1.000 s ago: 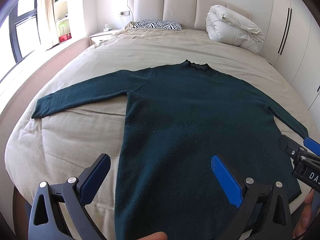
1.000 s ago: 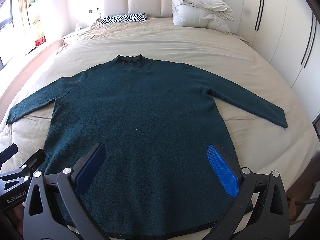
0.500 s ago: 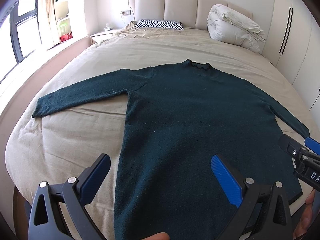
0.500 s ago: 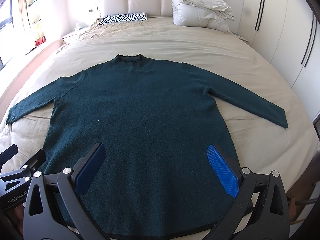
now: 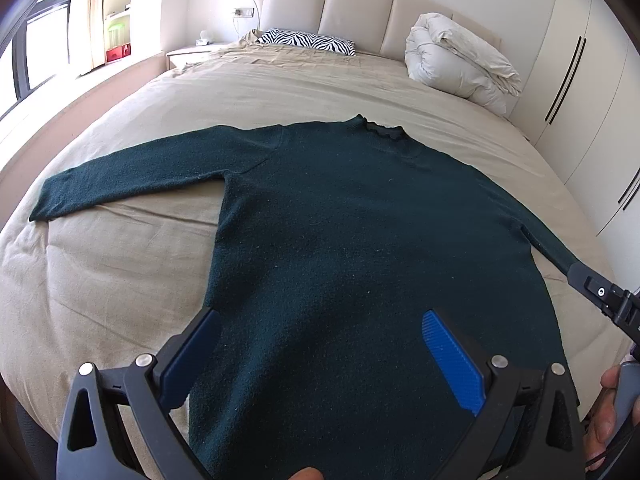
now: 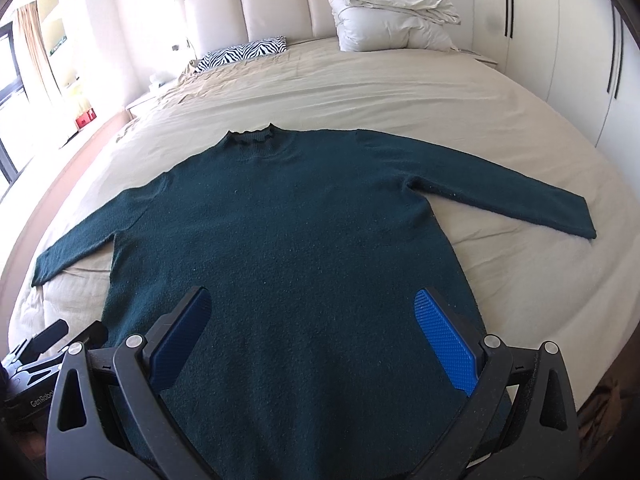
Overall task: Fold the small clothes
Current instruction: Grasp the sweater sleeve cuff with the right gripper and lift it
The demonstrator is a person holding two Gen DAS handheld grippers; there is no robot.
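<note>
Both the left gripper (image 5: 320,348) and right gripper (image 6: 312,328), jaws wide apart and holding nothing, have crept closer over the green sweater (image 6: 288,240) lying flat on the bed (image 6: 400,88), so folding hasn't started.

Both wrist views face the headboard (image 5: 360,12) from the bed's foot; sweater (image 6: 300,248) shared.

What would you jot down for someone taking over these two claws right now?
Left claw: open, empty, above the sweater's lower left part.
Right claw: open, empty, above the hem's middle.
Sweater: flat on the bed, front up, both sleeves spread out, collar toward the headboard.
Done: garment laid out; no fold made.
Left: fold sleeves in, then fold the body. Probably start with a sleeve cuff.
</note>
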